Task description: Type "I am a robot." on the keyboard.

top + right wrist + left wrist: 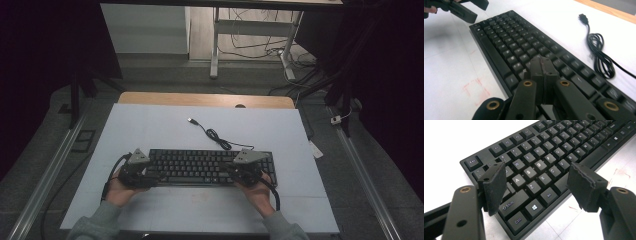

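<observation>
Keyboard (212, 167), black and full-sized, lies flat on the white table (150, 130) slightly toward six o'clock from the middle, its long side running from nine to three o'clock, with its cable (216, 135) coiled just beyond its far edge and ending in a loose USB plug (191, 120) toward twelve o'clock. At the keyboard's nine o'clock end the left hand-held gripper (148, 175) hovers with its jaws spread wide over the Shift and A keys, pressing nothing. At the three o'clock end the right hand-held gripper (235, 172) has its jaws closed together, empty, tips just above the keys.
</observation>
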### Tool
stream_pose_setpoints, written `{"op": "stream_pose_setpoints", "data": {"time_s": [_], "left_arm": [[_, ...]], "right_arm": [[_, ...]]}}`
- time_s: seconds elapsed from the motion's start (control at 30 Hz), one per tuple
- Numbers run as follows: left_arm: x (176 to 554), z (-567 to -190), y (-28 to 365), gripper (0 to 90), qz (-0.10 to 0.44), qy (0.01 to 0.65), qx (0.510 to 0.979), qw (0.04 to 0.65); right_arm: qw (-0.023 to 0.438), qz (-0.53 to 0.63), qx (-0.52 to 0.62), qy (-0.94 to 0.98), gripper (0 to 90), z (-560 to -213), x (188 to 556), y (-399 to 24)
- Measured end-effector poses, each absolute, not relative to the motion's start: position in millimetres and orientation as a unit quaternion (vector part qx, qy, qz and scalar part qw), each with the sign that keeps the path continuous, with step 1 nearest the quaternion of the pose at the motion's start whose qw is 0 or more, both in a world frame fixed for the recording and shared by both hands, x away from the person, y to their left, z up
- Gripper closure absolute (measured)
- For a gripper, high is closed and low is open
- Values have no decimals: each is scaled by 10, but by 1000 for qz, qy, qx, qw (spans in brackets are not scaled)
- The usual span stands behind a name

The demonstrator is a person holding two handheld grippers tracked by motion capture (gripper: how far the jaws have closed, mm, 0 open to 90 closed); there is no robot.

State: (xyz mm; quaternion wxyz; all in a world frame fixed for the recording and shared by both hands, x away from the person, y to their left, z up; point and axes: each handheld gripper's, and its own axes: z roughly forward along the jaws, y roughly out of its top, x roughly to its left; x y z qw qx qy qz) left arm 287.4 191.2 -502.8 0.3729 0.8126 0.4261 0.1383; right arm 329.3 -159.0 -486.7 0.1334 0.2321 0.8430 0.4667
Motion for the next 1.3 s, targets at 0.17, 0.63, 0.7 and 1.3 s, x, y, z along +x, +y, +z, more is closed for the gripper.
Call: {"op": "stream_pose_setpoints", "data": {"time_s": [0.17, 0.63, 0.7, 1.3], "left_arm": [[2882, -5042, 1881, 313, 138, 420, 817, 369], [2893, -5063, 1879, 313, 134, 419, 820, 366], [2890, -5069, 1882, 313, 135, 421, 819, 366], [2899, -5080, 1870, 313, 136, 414, 824, 361]], "right_arm": [[126, 457, 227, 851, 896, -4888, 3348, -1402], [98, 426, 215, 873, 895, -5028, 3407, -993], [96, 423, 215, 875, 895, -5055, 3412, -959], [92, 403, 208, 887, 895, -5173, 3431, -828]]}}
